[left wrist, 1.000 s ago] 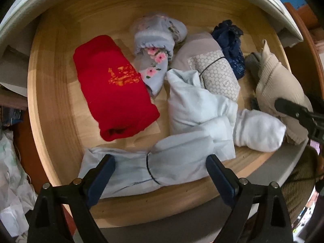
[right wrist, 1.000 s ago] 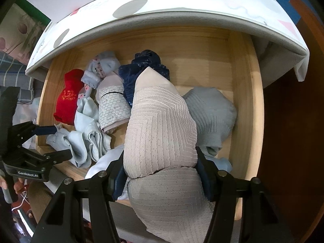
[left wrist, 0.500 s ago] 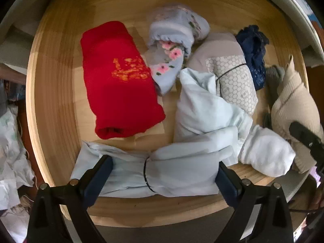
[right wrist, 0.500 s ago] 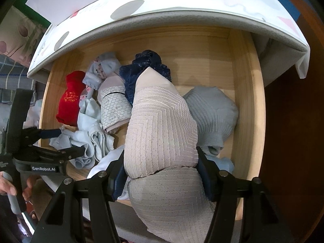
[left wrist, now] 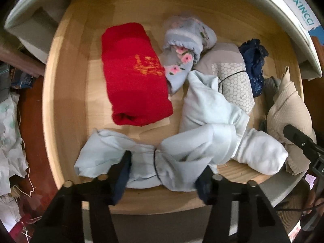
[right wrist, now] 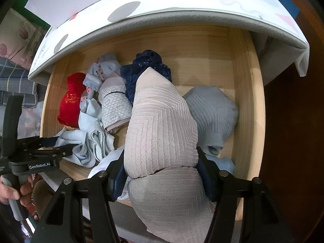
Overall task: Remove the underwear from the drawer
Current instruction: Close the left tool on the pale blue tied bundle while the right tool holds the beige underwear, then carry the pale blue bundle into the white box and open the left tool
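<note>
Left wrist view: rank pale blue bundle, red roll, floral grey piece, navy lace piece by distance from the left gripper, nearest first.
1. pale blue bundle: between the closing jaws of the left gripper, at the drawer front.
2. red roll: behind it, left of centre.
3. floral grey piece: farther back, centre.
4. navy lace piece: far right, at the back.

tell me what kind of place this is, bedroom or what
Probably a bedroom or dressing area: an open wooden drawer holds rolled underwear such as a red roll and a floral piece, with patterned bedding-like fabric beside it.

"XINCCI" stands in teal on the white box [left wrist: 303, 18] over the drawer. "GenRobot.AI" is printed on the left gripper [right wrist: 60, 143].
</note>
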Tool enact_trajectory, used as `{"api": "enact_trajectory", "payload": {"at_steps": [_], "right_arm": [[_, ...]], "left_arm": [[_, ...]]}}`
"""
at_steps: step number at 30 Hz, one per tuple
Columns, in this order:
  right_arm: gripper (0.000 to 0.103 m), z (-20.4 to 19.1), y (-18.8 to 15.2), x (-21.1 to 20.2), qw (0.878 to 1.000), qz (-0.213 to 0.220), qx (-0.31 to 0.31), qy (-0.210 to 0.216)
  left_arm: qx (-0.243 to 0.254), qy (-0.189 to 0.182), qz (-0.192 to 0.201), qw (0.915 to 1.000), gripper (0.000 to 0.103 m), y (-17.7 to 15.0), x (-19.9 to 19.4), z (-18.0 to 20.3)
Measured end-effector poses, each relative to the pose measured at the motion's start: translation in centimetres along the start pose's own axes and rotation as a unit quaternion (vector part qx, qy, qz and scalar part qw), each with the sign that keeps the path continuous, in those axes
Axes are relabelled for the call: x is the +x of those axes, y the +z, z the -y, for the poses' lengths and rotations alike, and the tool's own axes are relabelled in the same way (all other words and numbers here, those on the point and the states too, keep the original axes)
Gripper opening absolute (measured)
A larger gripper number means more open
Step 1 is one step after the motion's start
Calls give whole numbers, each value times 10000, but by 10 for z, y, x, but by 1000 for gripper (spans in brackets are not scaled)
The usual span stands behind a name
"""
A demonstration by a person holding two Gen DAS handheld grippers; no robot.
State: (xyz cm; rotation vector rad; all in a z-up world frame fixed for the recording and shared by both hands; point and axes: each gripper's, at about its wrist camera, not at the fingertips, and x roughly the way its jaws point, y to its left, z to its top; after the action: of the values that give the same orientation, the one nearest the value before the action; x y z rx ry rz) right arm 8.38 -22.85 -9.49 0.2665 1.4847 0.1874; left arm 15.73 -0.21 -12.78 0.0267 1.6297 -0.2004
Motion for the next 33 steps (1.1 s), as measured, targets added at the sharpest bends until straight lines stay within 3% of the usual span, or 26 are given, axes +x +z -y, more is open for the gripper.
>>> {"api": "enact_trajectory", "payload": {"at_steps": [8, 14, 33], "right_arm": [[59, 0, -1, -1, 10000, 31, 15, -17], [59, 1, -1, -2, 10000, 63, 30, -24], [58, -4, 0, -5, 9997, 133, -79, -162]], "left_arm": [[-171, -101, 211, 9996, 33, -22, -18, 10], [-158, -161, 378, 9990, 27, -31, -36, 8], [11, -322, 1026, 9942, 24, -48, -120, -5]]}}
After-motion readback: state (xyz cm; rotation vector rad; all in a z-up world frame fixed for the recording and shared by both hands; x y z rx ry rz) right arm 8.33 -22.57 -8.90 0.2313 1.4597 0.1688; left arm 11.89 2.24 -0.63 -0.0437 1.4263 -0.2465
